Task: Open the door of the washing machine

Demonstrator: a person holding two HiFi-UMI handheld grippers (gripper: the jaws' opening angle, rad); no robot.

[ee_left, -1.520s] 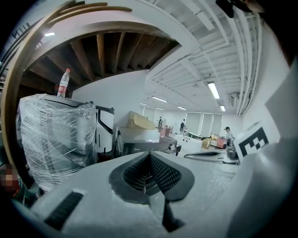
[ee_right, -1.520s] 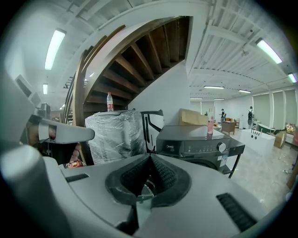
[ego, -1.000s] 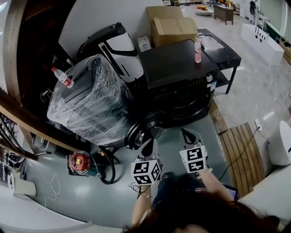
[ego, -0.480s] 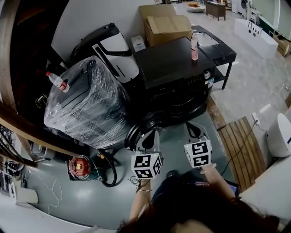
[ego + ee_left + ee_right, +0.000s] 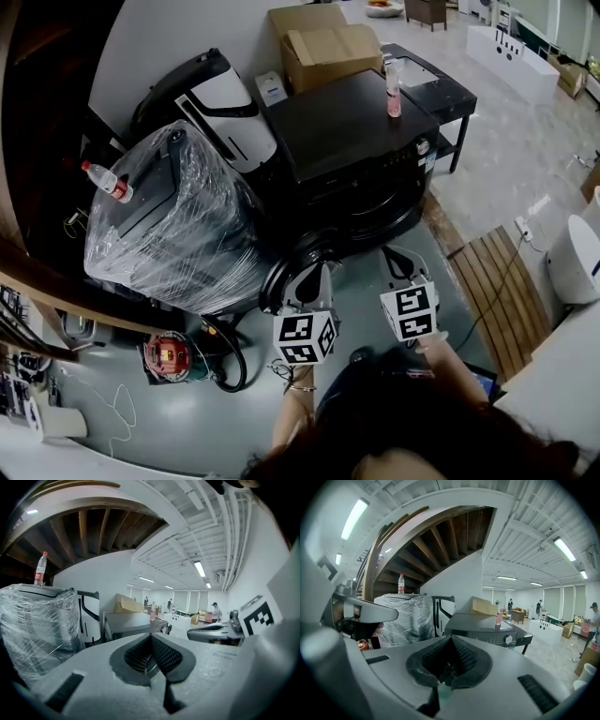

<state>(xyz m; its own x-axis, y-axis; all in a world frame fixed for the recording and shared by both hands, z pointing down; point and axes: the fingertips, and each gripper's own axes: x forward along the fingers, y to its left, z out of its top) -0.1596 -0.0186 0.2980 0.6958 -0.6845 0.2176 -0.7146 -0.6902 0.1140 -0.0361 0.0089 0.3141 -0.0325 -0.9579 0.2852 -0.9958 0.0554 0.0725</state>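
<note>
The black front-loading washing machine (image 5: 356, 141) stands in the middle of the head view. Its round door (image 5: 284, 272) is swung out to the left of the machine's front. My left gripper (image 5: 317, 272) sits just right of the door's rim, and I cannot tell whether it touches. Its jaws are shut with nothing between them (image 5: 151, 635). My right gripper (image 5: 395, 255) hovers in front of the machine's lower right, apart from it, shut and empty (image 5: 451, 638). The right gripper view shows the machine's top and knob (image 5: 483, 624) straight ahead.
A plastic-wrapped appliance (image 5: 173, 220) with a bottle (image 5: 105, 180) on top stands left of the door. A pink bottle (image 5: 394, 94) stands on the washer, with a cardboard box (image 5: 323, 47) behind. A black hose (image 5: 230, 354) and a red device (image 5: 169, 356) lie on the floor; wooden slats (image 5: 492, 281) lie to the right.
Both grippers have edged forward toward the washing machine, the left one closer to the door's rim. Their jaws stay shut.
</note>
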